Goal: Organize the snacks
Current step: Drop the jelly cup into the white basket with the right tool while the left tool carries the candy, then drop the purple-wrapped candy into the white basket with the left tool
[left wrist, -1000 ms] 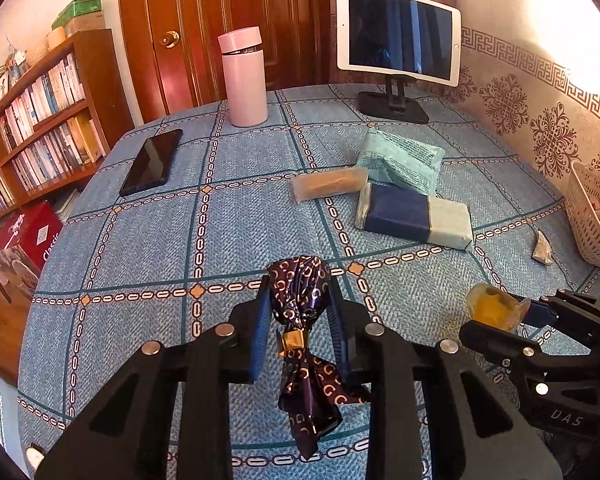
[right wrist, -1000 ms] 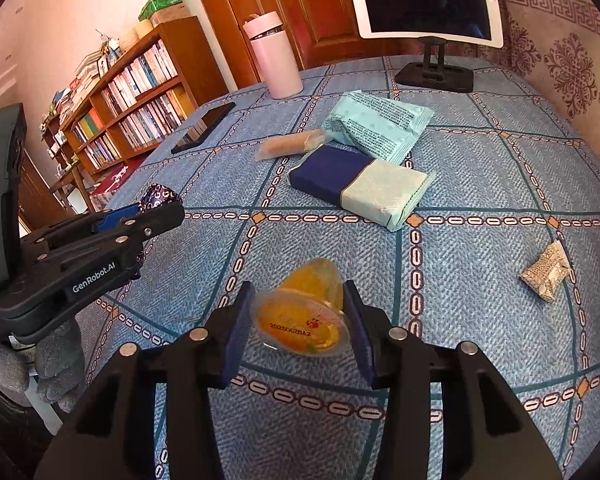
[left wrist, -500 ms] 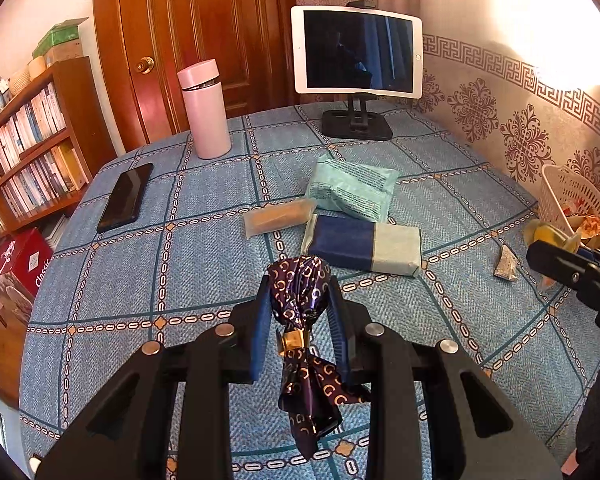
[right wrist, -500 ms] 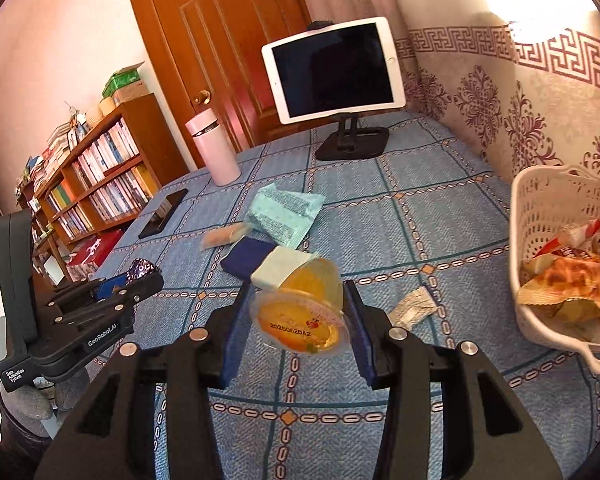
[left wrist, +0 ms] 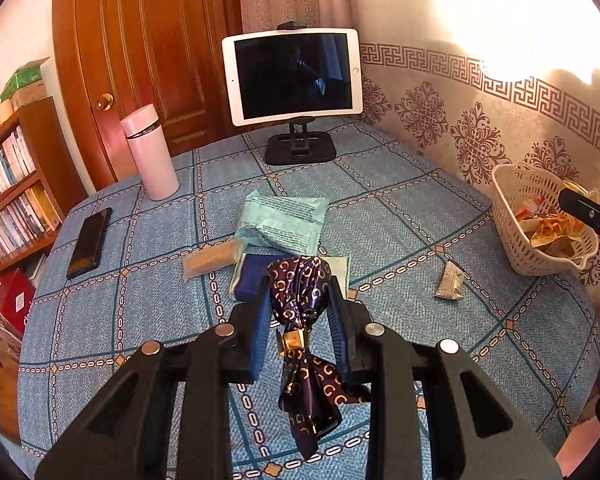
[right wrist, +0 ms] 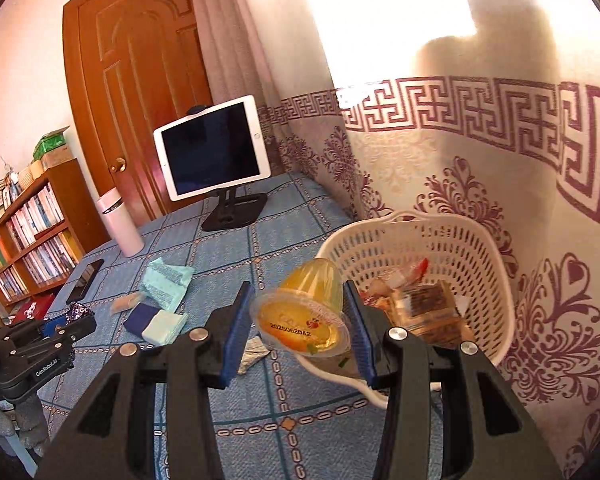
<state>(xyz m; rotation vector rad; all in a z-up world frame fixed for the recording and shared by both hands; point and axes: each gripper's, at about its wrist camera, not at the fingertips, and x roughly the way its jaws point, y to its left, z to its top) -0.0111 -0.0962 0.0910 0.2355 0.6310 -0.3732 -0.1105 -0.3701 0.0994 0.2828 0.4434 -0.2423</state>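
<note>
The left tool (left wrist: 298,312) is clamped on a purple foil-wrapped sweet (left wrist: 300,300), its twisted tail and gold band hanging down between the fingers, above the blue patterned tabletop (left wrist: 140,240). Just ahead of this tool lie a navy-and-pale packet (left wrist: 252,276), a mint-green bag (left wrist: 284,220) and a small tan bar (left wrist: 210,258); to its right sits a little silvery packet (left wrist: 450,282), and farther right the white basket (left wrist: 512,236) with wrappers inside. A pink flask (left wrist: 150,152), a dark phone (left wrist: 89,242) and a tablet on a stand (left wrist: 294,76) stand well beyond.

The right tool (right wrist: 298,318) is clamped on an orange jelly cup (right wrist: 306,312), tipped so its printed lid faces back toward the camera. The cup hangs at the near rim of the white basket (right wrist: 480,248), which lies just ahead and to the right of this tool, against the patterned curtain (right wrist: 500,160). The left tool (right wrist: 66,320) appears far off to its left.
</note>
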